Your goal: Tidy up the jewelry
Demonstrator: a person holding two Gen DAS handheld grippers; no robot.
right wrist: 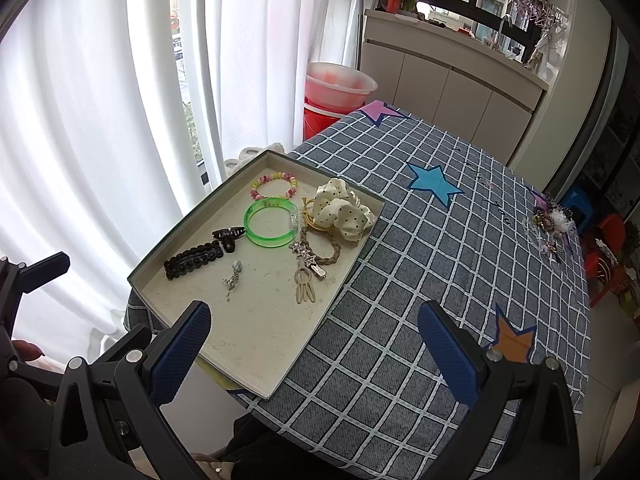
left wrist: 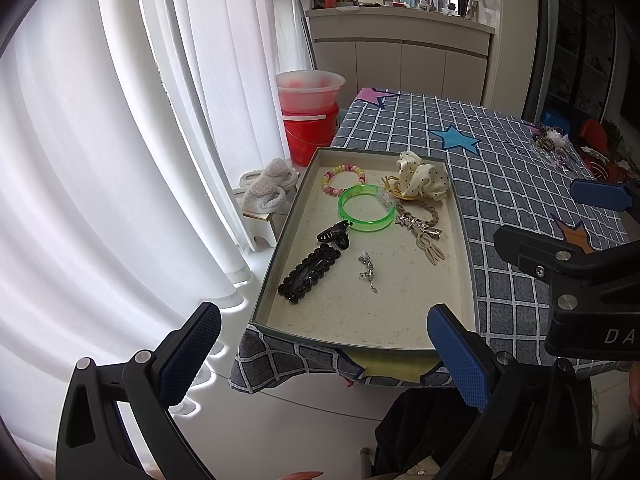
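A shallow beige tray (left wrist: 466, 240) (right wrist: 280, 380) sits at the table's near left corner. It holds a green bangle (left wrist: 366, 208) (right wrist: 272, 222), a beaded bracelet (left wrist: 344, 178) (right wrist: 274, 185), a cream polka-dot scrunchie (left wrist: 420, 176) (right wrist: 344, 208), a black claw clip (left wrist: 334, 234) (right wrist: 230, 238), a black barrette (left wrist: 310, 274) (right wrist: 194, 260), a small silver charm (left wrist: 368, 270) (right wrist: 232, 276), a braided band and a star clip (left wrist: 418, 224) (right wrist: 308, 258). My left gripper (left wrist: 324, 356) is open and empty before the tray's near edge. My right gripper (right wrist: 316, 354) is open and empty above the tray's near right corner.
The table wears a grey checked cloth with stars (left wrist: 500, 168) (right wrist: 440, 240). A pile of more jewelry (left wrist: 554, 144) (right wrist: 550, 226) lies at the far right edge. White curtains (left wrist: 120, 140), red buckets (left wrist: 310, 116) and slippers on a stool (left wrist: 266, 190) stand to the left.
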